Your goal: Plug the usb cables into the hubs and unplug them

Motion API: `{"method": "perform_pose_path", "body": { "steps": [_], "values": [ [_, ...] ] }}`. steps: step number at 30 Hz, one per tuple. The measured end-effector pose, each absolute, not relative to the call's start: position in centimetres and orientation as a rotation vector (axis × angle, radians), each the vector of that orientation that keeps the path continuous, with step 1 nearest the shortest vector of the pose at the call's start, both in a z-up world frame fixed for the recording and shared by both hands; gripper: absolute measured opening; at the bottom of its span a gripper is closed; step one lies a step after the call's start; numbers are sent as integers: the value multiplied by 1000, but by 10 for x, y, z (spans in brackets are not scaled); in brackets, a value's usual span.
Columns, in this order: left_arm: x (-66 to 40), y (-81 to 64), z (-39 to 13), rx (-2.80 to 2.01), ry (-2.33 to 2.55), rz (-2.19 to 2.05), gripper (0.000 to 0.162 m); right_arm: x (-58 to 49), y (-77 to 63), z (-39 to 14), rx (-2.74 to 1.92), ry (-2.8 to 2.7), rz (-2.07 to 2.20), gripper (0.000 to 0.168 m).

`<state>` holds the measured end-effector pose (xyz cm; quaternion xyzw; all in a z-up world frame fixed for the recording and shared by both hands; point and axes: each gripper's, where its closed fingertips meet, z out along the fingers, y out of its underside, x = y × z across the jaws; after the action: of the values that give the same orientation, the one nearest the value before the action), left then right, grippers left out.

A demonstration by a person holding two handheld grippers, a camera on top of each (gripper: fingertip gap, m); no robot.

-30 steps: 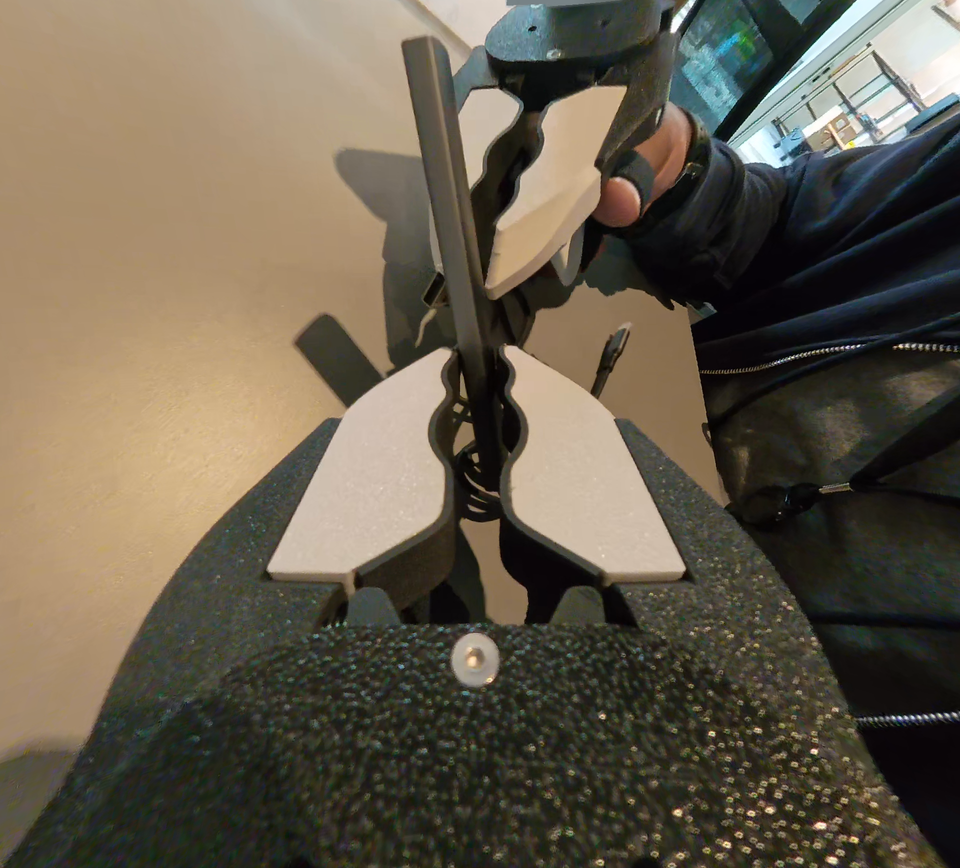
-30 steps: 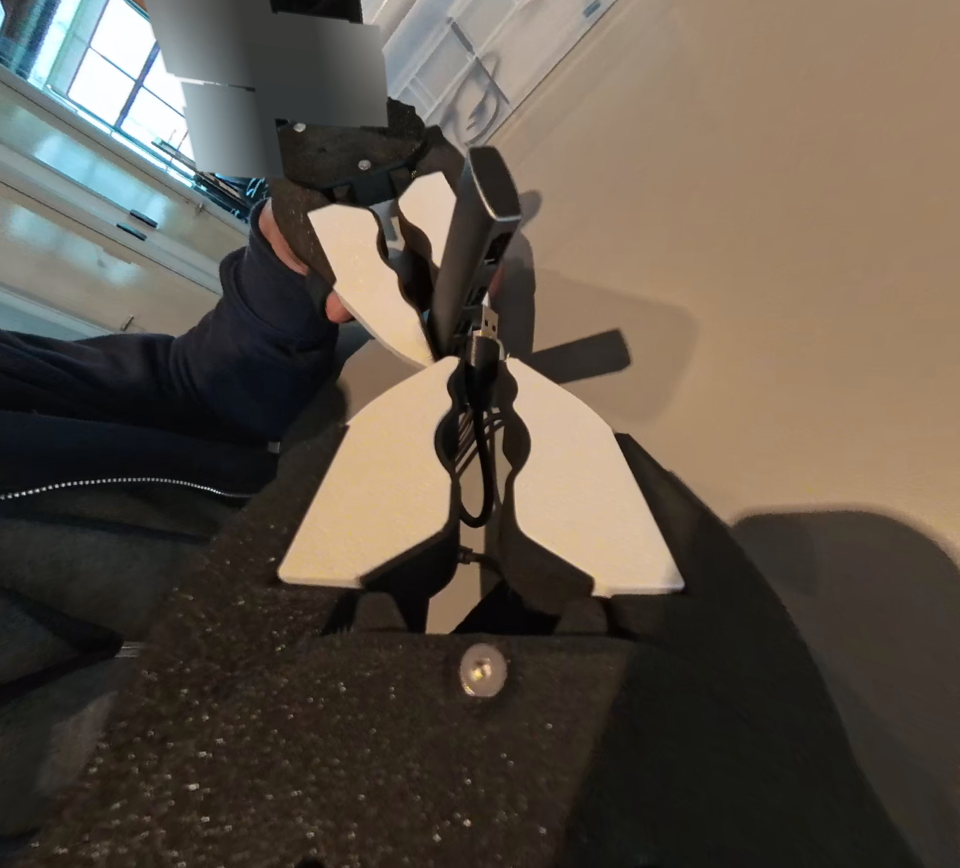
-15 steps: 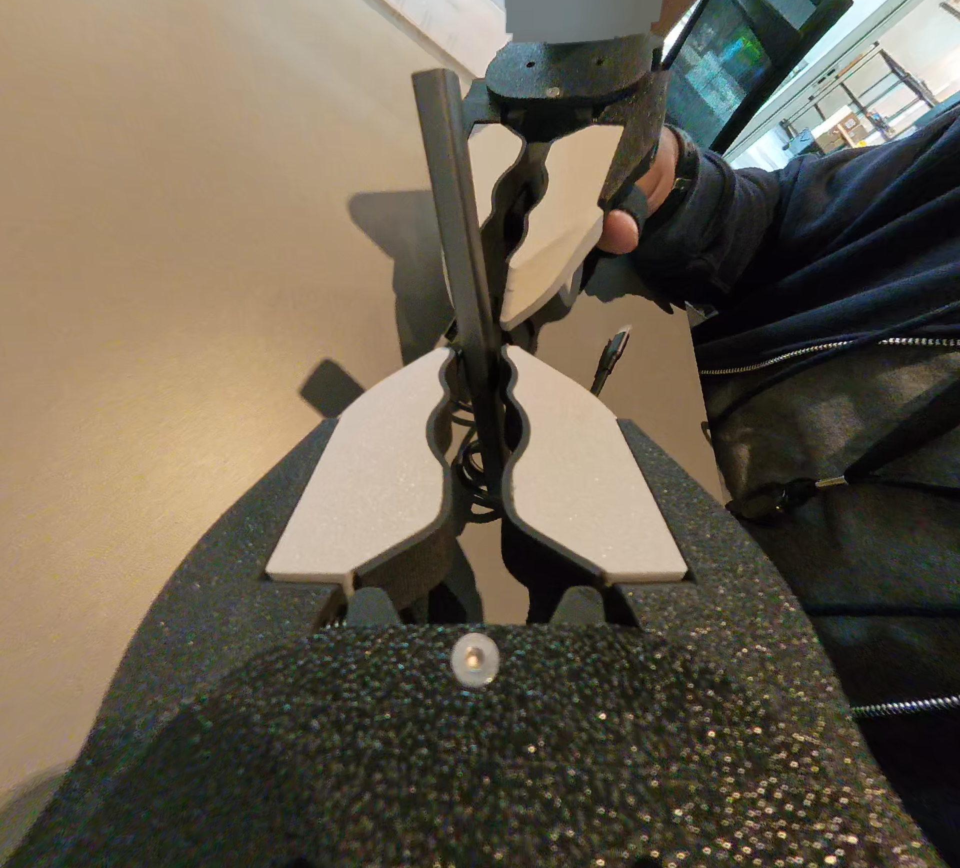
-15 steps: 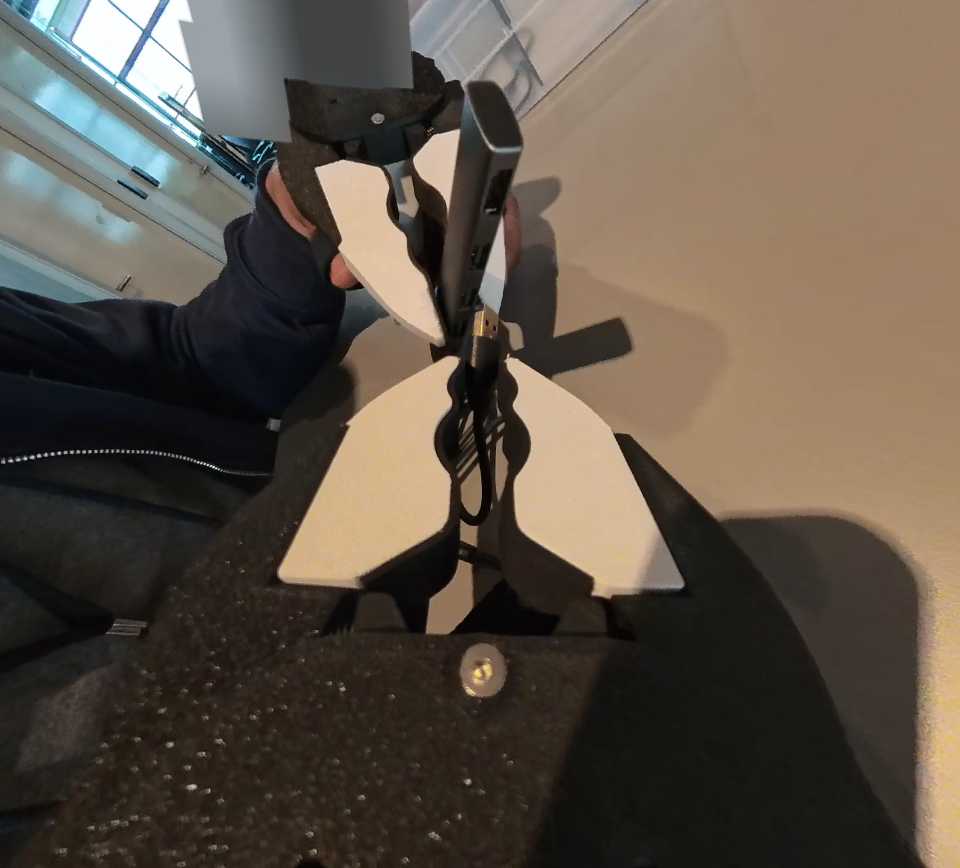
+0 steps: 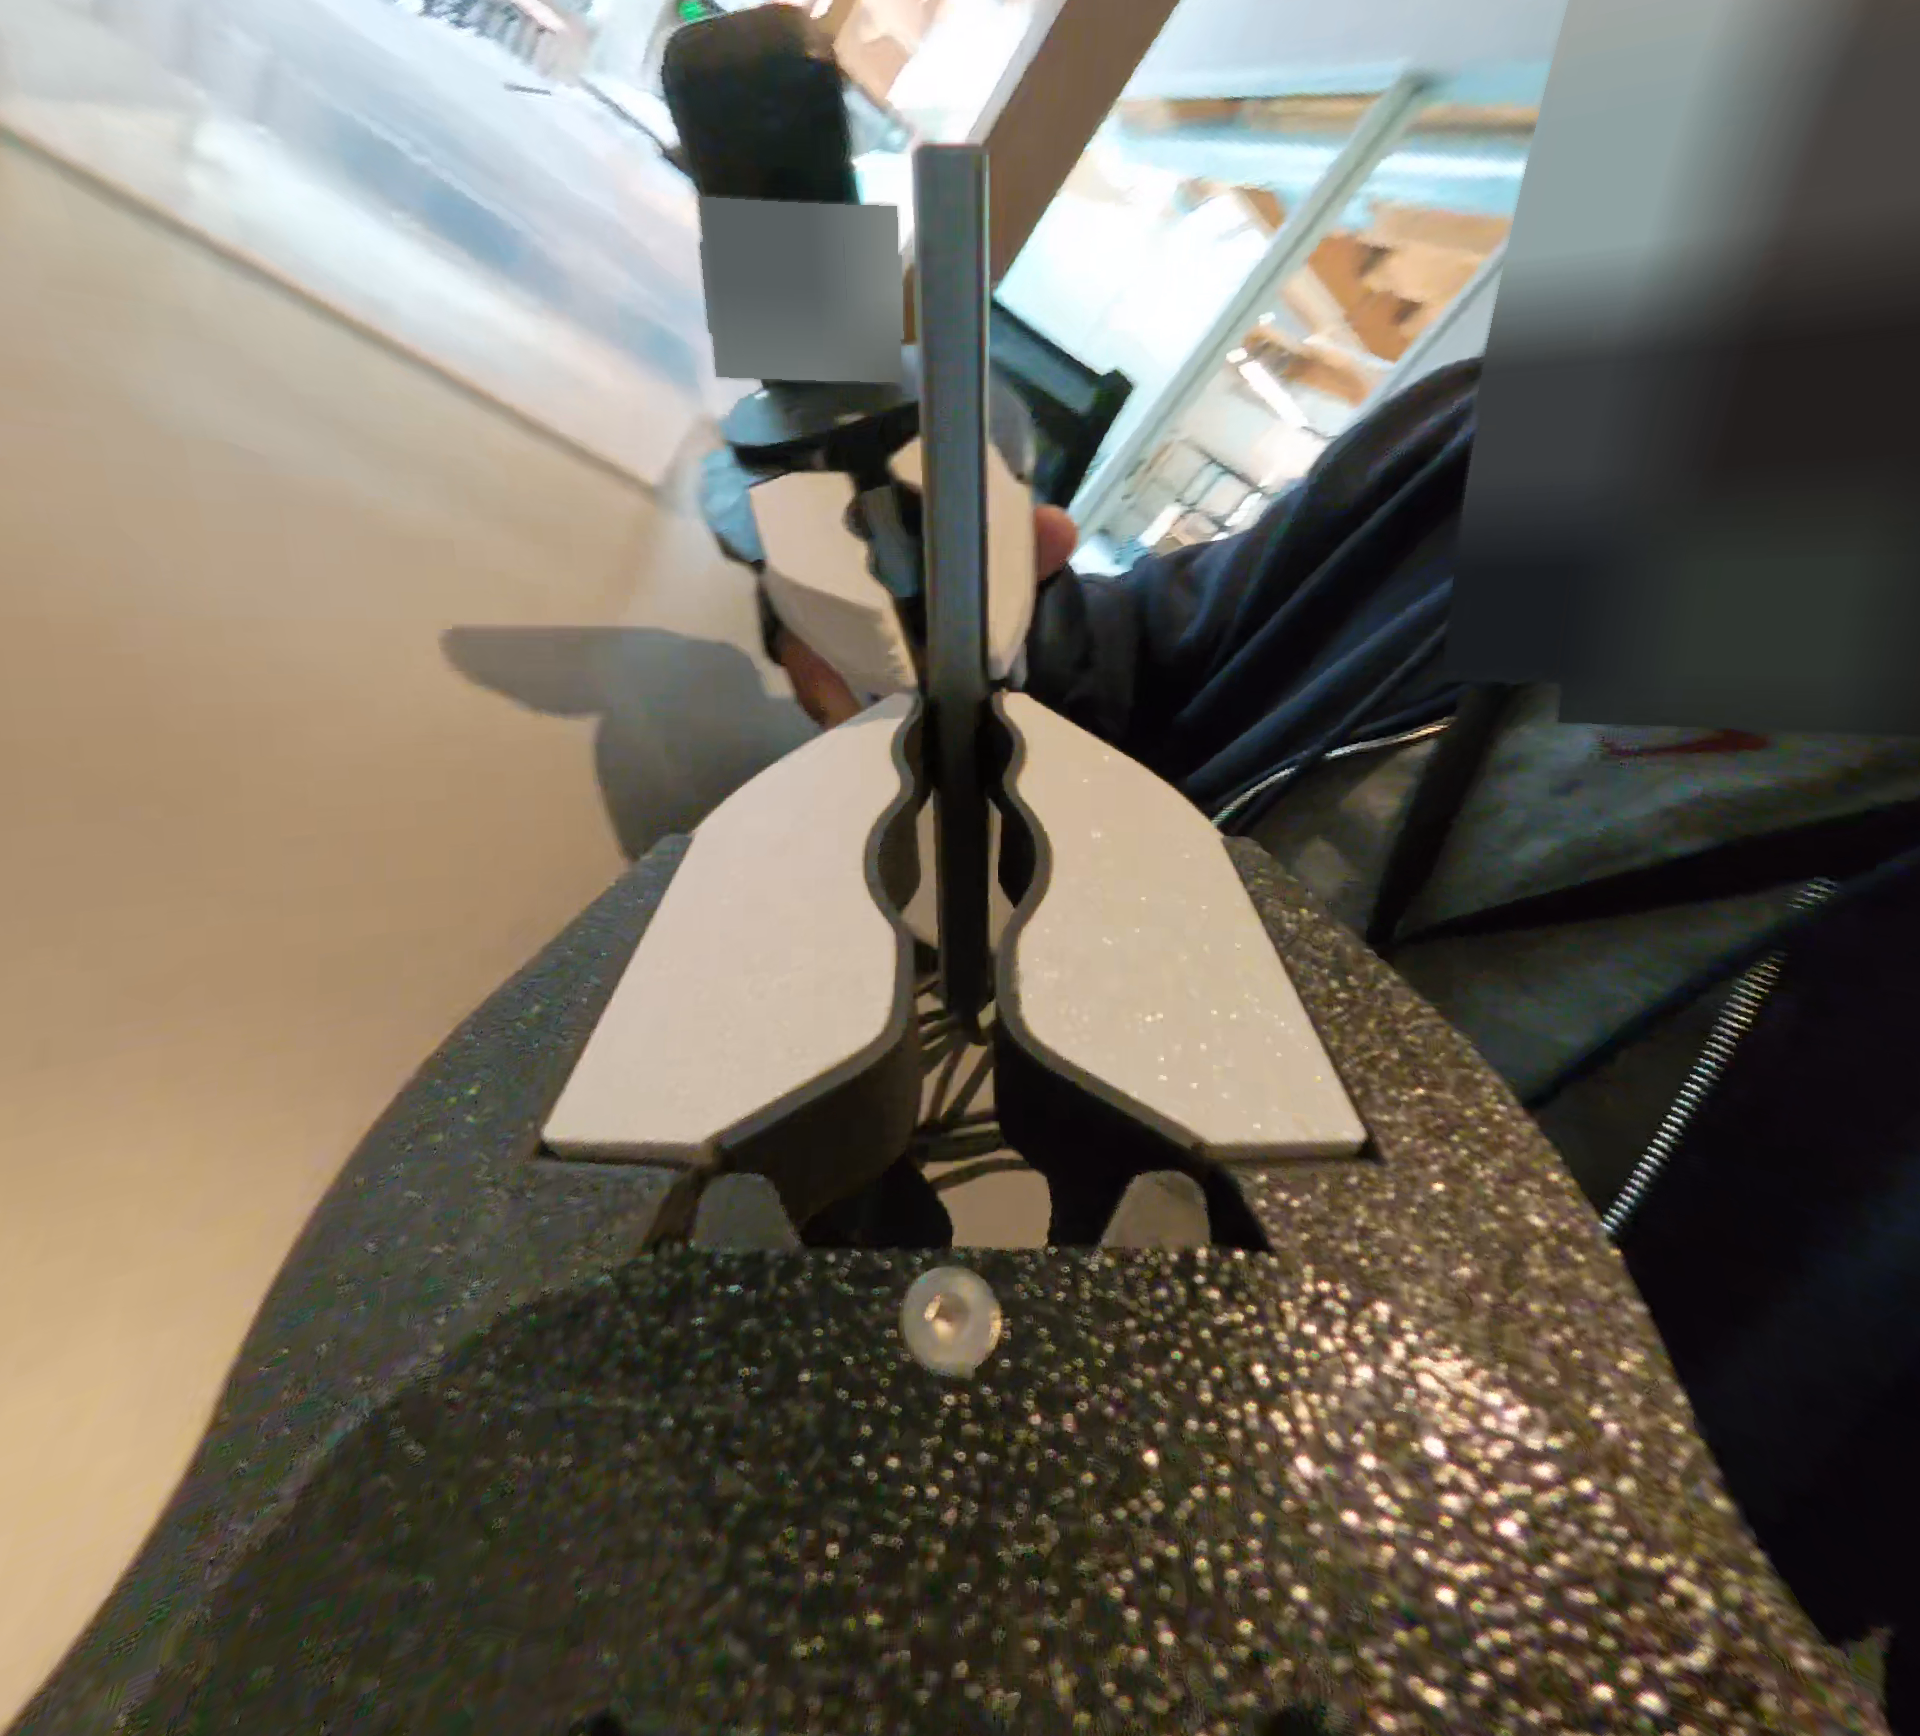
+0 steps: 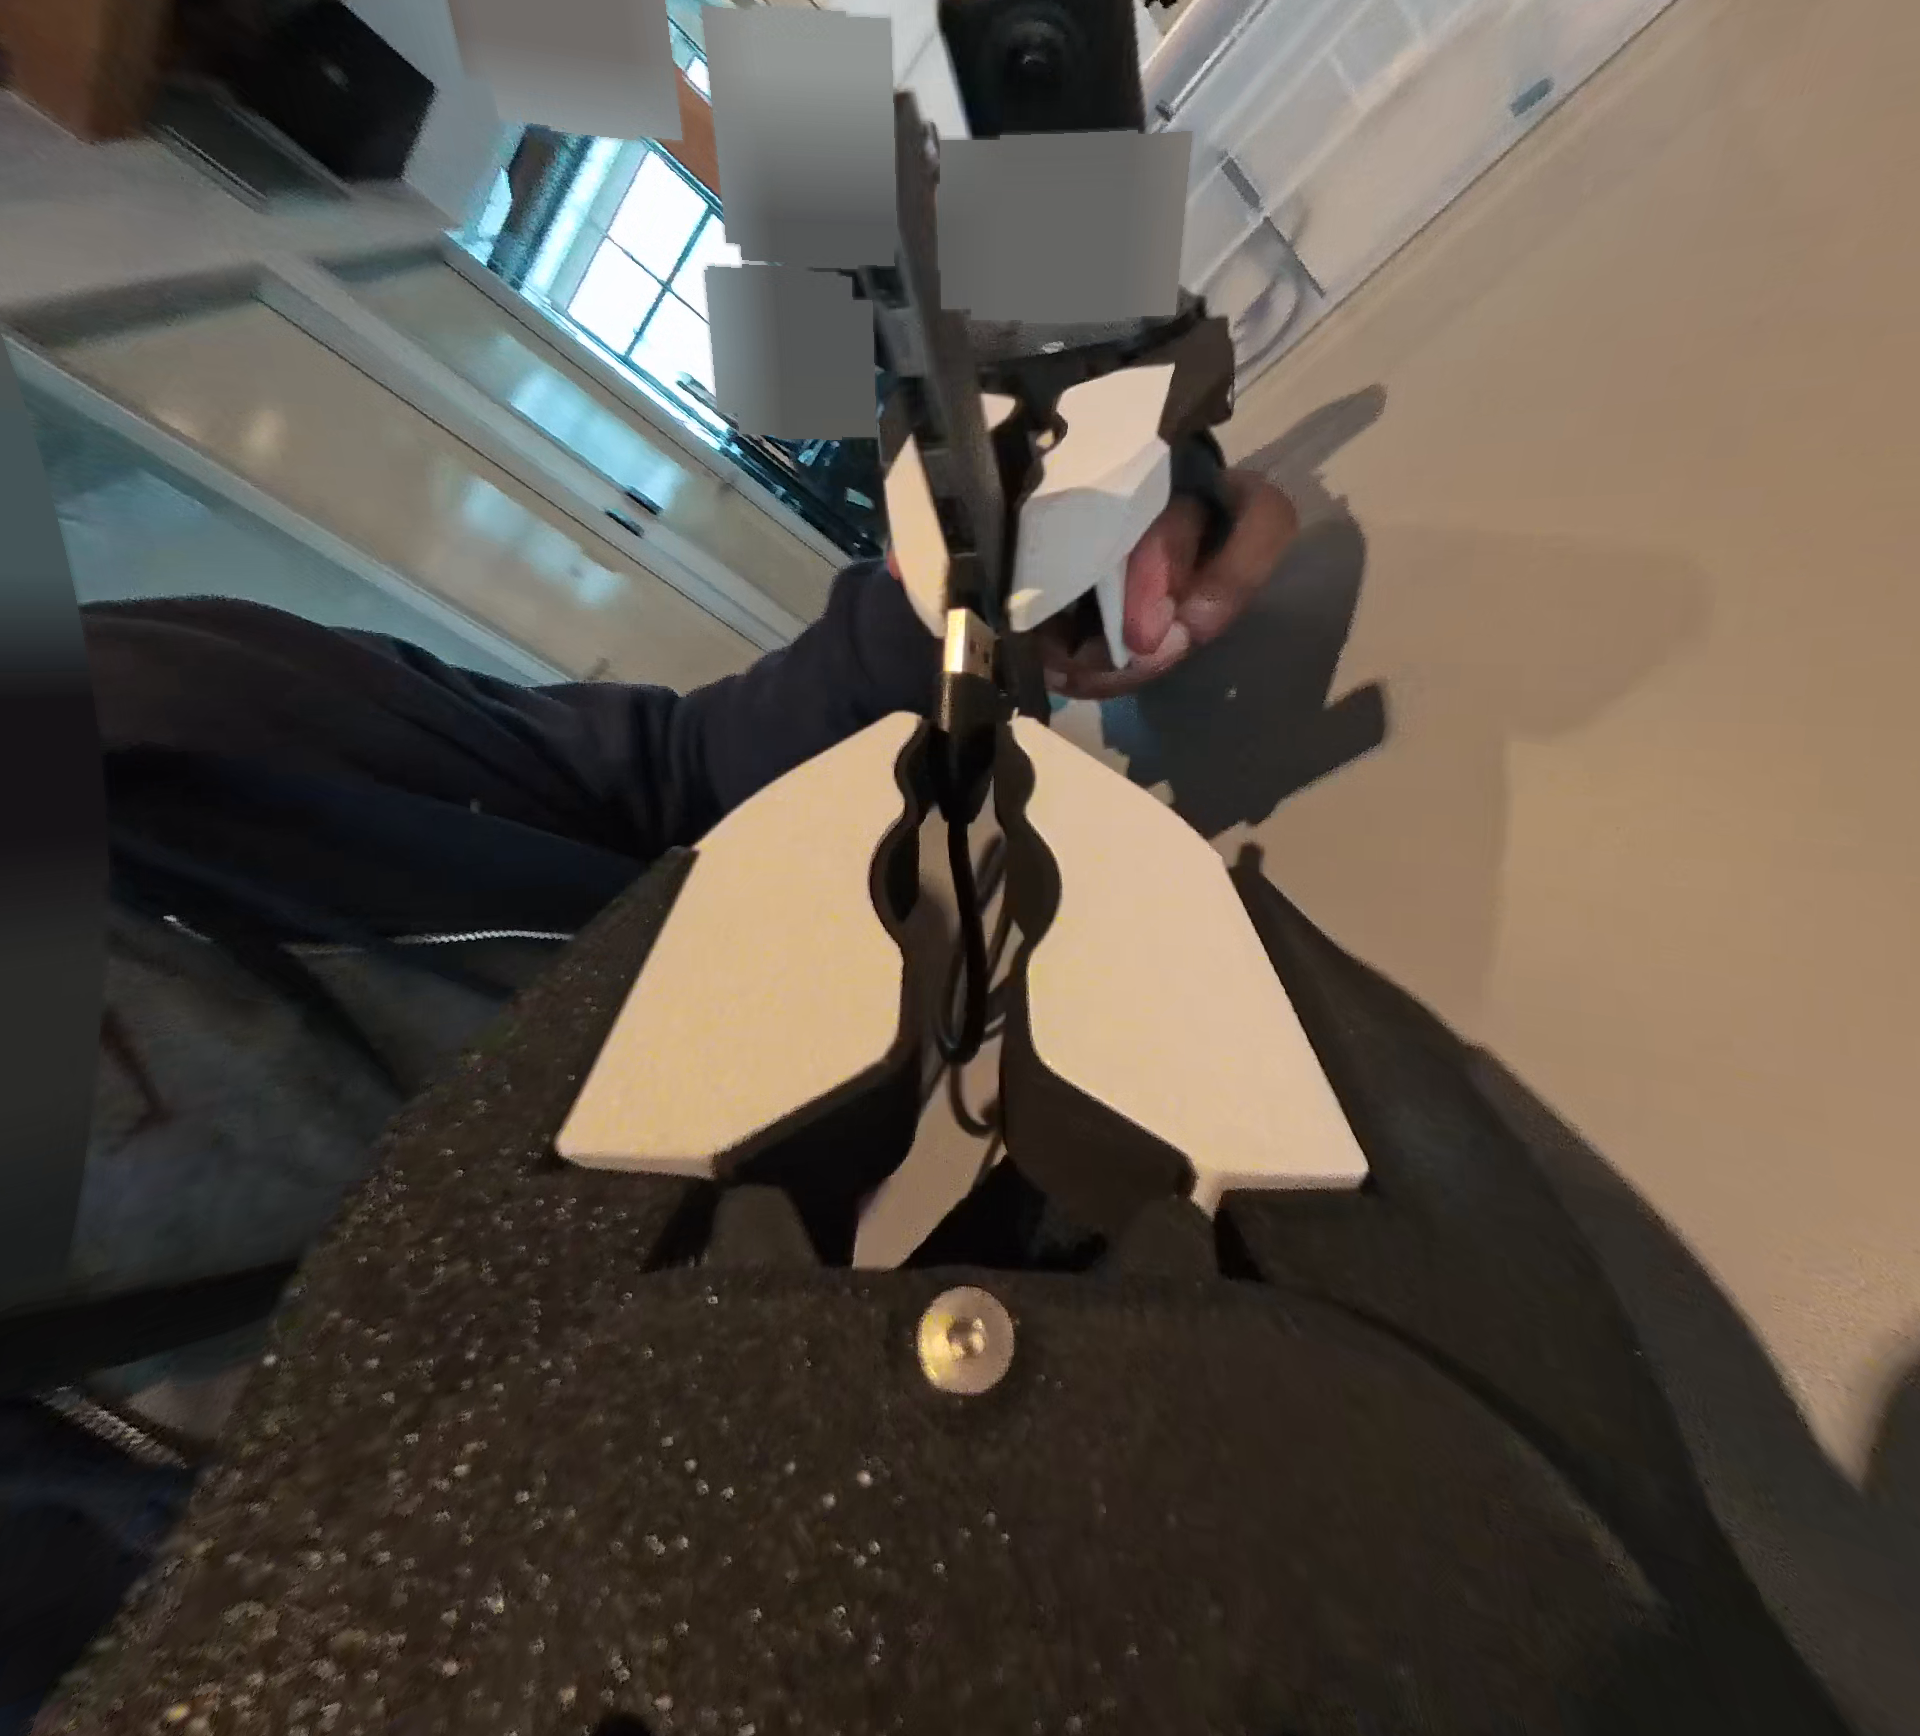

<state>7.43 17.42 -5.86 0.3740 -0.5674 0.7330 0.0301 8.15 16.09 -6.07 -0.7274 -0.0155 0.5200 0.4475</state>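
Two grippers meet above the beige table [image 5: 208,751]. Left wrist view: left gripper [image 5: 954,720] clamps the dark hub [image 5: 951,439] edge-on. Right wrist view alone shows the right gripper [image 6: 961,730] pinching the USB plug [image 6: 966,647] at the hub's ports; windows behind.

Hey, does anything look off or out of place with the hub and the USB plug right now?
Nothing looks damaged or spilled. The left gripper clamps the dark hub upright, and the right gripper pinches the USB plug, whose metal end is bare, just short of the hub, not yet seated.
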Motion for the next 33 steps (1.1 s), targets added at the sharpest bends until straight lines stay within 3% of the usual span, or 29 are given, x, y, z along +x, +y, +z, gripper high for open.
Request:
{"method": "perform_pose_path", "body": {
  "steps": [9,33],
  "values": [
    [63,157,-51,975,-1733,2261,10,77,150,-42,-1737,-29,1391,12],
    [57,153,-81,1077,-2019,2014,10,72,144,-63,-1855,-33,1407,12]
  ]
}}
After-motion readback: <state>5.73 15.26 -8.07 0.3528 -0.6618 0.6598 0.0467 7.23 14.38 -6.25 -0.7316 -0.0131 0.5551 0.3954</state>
